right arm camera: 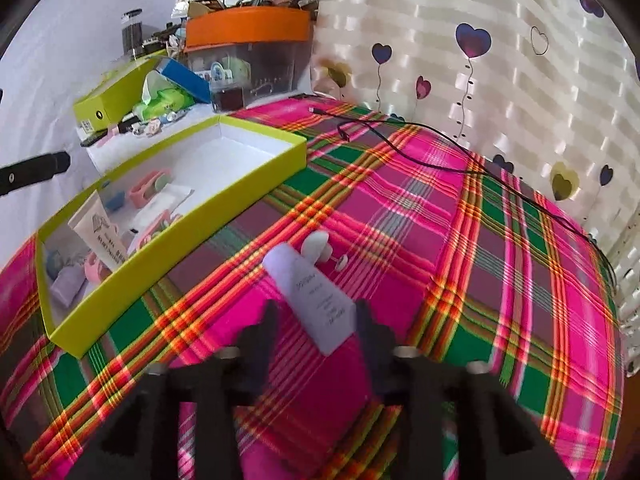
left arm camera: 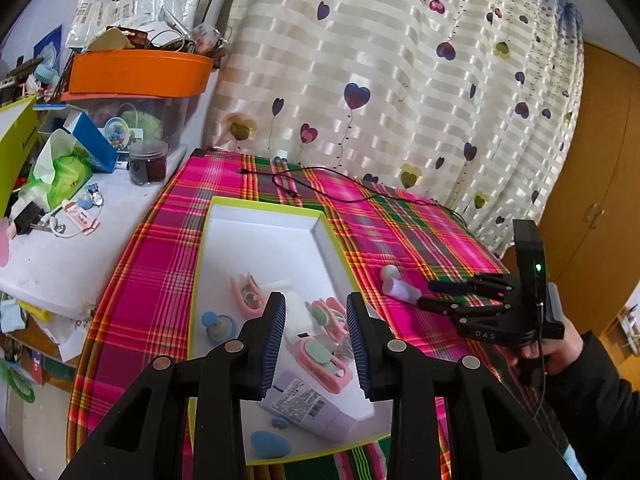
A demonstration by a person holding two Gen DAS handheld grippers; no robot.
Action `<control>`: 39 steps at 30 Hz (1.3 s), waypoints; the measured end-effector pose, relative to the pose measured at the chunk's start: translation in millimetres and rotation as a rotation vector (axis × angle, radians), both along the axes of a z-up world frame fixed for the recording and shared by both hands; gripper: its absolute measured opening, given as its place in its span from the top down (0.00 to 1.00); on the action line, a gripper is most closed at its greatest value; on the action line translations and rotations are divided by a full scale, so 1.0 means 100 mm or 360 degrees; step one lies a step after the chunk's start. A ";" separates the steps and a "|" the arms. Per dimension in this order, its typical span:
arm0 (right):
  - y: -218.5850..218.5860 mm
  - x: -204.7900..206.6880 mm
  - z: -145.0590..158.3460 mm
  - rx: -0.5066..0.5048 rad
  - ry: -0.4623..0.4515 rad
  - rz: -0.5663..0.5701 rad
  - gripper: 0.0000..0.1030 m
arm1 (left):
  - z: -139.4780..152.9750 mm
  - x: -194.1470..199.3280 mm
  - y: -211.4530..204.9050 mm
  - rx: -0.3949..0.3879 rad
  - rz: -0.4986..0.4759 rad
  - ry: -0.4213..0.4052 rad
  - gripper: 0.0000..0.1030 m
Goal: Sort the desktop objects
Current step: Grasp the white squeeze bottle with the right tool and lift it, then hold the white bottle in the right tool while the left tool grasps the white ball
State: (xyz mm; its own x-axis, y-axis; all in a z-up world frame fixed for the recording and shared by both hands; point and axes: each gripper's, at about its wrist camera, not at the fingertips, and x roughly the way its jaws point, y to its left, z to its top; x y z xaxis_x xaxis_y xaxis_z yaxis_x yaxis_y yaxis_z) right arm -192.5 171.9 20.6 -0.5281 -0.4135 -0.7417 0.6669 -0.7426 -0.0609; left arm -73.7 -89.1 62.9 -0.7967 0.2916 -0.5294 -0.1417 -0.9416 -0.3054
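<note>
Left wrist: left gripper (left arm camera: 316, 344) hovers over the lime-rimmed white cardboard box (left arm camera: 256, 236), fingers wide, holding nothing; pink clips, a blue egg-shaped sponge (left arm camera: 270, 444) and a lilac tube (left arm camera: 316, 412) lie inside.

Right wrist: right gripper (right arm camera: 316, 326), fingers parted, straddles the crimped end of a pale lilac plastic tube (right arm camera: 316, 300) lying on the plaid-clothed desk (right arm camera: 460, 280), white cap end beside a small white egg-shaped sponge (right arm camera: 314, 244). Likely grasp: close squarely across the flat body, clear of the sponge.

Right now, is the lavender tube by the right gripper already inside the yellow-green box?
No. The lavender tube lies on the plaid tablecloth, outside the yellow-green box, between the open fingers of the right gripper.
</note>
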 end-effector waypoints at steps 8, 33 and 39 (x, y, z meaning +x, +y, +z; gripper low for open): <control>-0.16 -0.14 -0.11 0.0059 -0.0035 0.0124 0.53 | -0.06 -0.09 0.04 0.0001 -0.0017 -0.0029 0.68; 0.08 0.32 -0.07 0.0028 -0.0198 -0.0207 0.65 | 0.03 0.01 0.23 -0.0040 -0.0072 -0.0019 0.68; 0.30 0.57 -0.06 -0.0020 -0.0226 -0.0322 0.70 | 0.03 0.01 0.44 -0.0046 -0.0145 -0.0030 0.68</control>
